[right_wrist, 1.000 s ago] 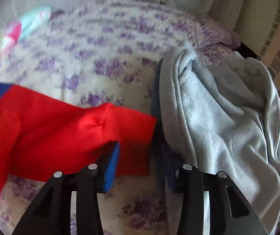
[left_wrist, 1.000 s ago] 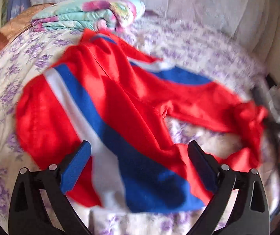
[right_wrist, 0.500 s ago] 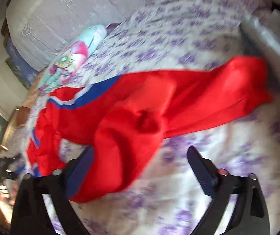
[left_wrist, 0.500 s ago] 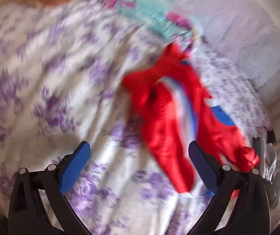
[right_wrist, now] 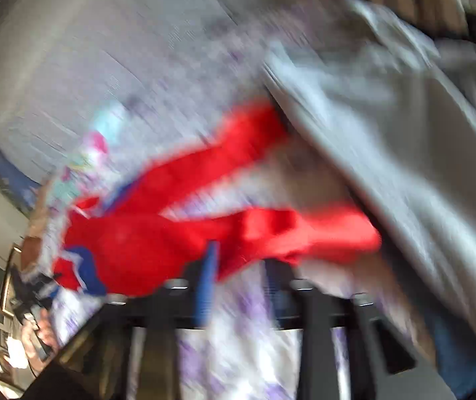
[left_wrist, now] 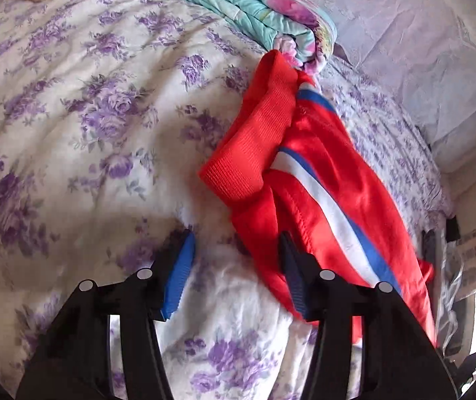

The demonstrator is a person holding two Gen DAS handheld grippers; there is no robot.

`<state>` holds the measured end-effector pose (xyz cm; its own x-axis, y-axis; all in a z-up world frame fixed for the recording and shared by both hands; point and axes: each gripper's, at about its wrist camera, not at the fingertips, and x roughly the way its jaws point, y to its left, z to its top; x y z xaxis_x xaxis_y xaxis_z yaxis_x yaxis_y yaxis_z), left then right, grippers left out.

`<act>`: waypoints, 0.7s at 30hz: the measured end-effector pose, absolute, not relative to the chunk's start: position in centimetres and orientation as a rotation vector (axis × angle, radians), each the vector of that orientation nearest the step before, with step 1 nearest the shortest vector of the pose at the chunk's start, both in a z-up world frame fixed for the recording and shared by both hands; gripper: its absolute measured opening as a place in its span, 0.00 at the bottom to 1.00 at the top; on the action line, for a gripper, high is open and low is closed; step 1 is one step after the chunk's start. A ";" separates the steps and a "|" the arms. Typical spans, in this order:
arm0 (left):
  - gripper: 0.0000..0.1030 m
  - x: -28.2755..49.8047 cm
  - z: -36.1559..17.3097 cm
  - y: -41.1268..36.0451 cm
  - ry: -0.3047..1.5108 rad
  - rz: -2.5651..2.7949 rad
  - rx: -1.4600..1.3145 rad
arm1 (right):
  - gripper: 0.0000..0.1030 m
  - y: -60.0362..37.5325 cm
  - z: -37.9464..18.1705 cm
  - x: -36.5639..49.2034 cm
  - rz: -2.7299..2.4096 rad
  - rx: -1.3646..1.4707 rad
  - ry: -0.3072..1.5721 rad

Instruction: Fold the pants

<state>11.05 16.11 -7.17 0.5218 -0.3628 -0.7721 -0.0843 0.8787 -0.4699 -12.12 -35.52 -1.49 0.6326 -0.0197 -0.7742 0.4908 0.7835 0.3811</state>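
Floral bedspread (left_wrist: pixel 71 106), red pants (left_wrist: pixel 321 180) prob. lengthwise diagonal

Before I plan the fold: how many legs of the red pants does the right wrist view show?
2. The upper leg runs toward the grey garment; the lower leg ends just above the right claw. The picture is blurred, so parts may be hidden.

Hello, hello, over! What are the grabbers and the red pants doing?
Left gripper just been closing, nothing between its jaws. Right gripper also closing; picture too blurred to tell. Red pants bunched on floral bedsheet, touching folded quilt.
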 end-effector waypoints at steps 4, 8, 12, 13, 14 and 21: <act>0.80 10.0 -6.3 14.9 1.004 -0.208 -0.471 | 0.61 -36.4 -4.8 -15.0 -0.362 0.686 0.866; 0.90 10.5 -6.4 14.0 1.005 -0.215 -0.478 | 0.83 -36.1 -3.7 -15.4 -0.339 0.712 0.778; 0.89 12.0 -7.3 14.4 0.982 -0.163 -0.502 | 0.77 -36.3 -4.7 -14.5 -0.309 0.769 0.771; 0.88 12.1 -7.2 14.3 0.982 -0.162 -0.495 | 0.55 -36.7 -4.7 -14.6 -0.299 0.778 0.758; 0.76 12.2 -7.1 14.1 0.984 -0.161 -0.480 | 0.40 -37.1 -5.2 -14.2 -0.267 0.800 0.754; 0.17 11.4 -6.2 14.2 0.966 -0.230 -0.488 | 0.20 -36.9 -3.3 -14.4 -0.198 0.779 0.684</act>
